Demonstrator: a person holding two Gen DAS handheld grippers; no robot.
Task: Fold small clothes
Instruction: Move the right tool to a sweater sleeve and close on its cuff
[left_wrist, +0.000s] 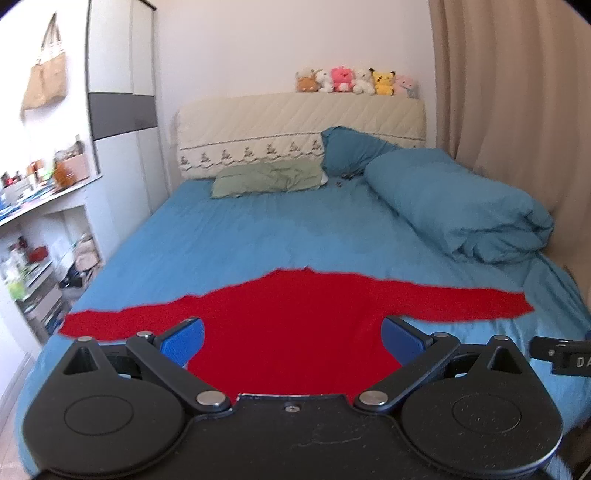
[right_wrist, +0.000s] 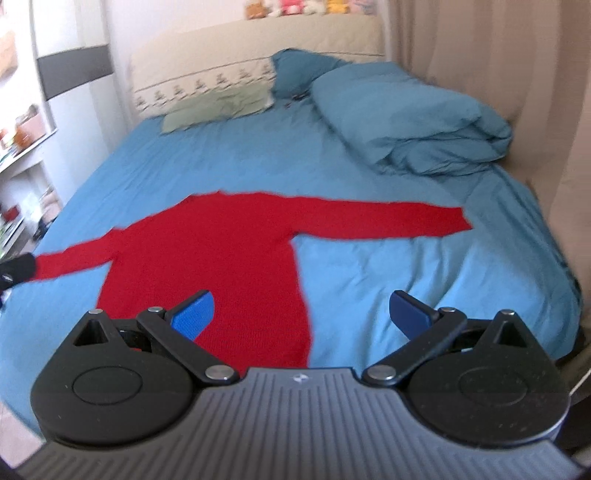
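On bed (left_wrist: 258, 236): one red sweater (left_wrist: 288, 325)

A bed with a blue sheet (left_wrist: 229, 243) is occupying most of the scene. A folded blue duvet (left_wrist: 458, 206) is lying on its far right side, beside a beige curtain (left_wrist: 517, 92) that is hanging along the right wall. A green pillow (left_wrist: 266, 179) and a dark blue pillow (left_wrist: 351, 151) are resting against the quilted cream headboard (left_wrist: 295, 122) at the far end. Six plush toys (left_wrist: 354, 81) are sitting in a row on top of the headboard. On the left, a cluttered shelf unit (left_wrist: 40, 229) is standing near a white wardrobe (left_wrist: 122, 74), and a tote bag (left_wrist: 46, 77) is hanging on the wall.
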